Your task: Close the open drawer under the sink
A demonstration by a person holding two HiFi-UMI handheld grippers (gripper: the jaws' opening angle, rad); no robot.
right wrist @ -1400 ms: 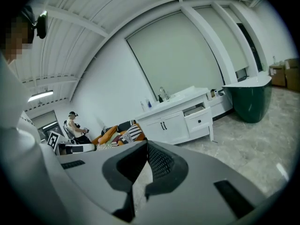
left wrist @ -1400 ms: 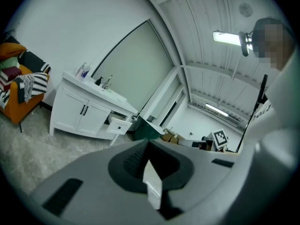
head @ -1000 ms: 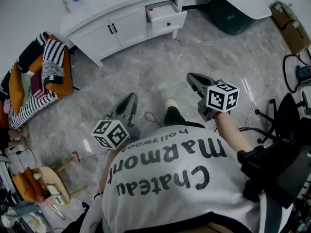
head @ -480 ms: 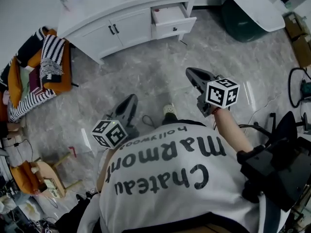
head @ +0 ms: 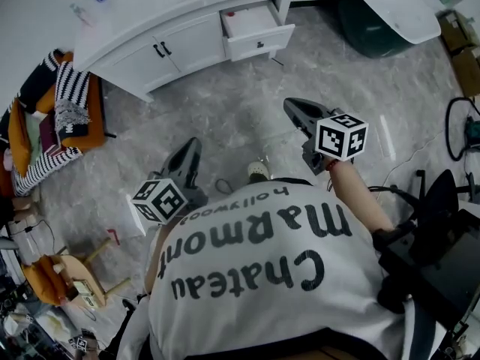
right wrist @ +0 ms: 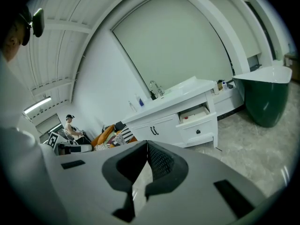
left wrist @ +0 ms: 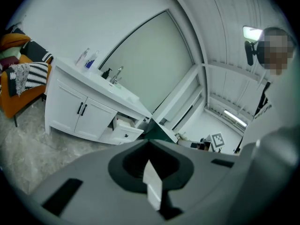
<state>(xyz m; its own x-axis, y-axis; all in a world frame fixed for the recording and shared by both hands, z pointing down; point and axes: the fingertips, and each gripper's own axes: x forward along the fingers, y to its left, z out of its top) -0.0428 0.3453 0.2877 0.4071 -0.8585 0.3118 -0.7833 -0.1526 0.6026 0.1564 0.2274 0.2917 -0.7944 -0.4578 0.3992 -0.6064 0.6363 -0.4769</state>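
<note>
My left tongs are pressed shut, the two jaws meeting at their tips with nothing between them. My right tongs are the same: jaws together, empty. Both hang over the grey marble floor, well apart from the white vanity that stands ahead of them.

The drawer is pulled out at the vanity's right end, ahead of both tongs and closer to the line of the right pair (the left pair points more at the cabinet doors). Its front panel faces me, with a small dark knob in the middle, and a small red item lies in its back corner. Just left of the drawer, two cabinet doors are closed, their dark handles side by side. A tap rises from the counter above them.

Beyond the right tongs and off to their right is a dark green tub. Far to the left of the left tongs sits an orange chair draped in striped cloth.
</note>
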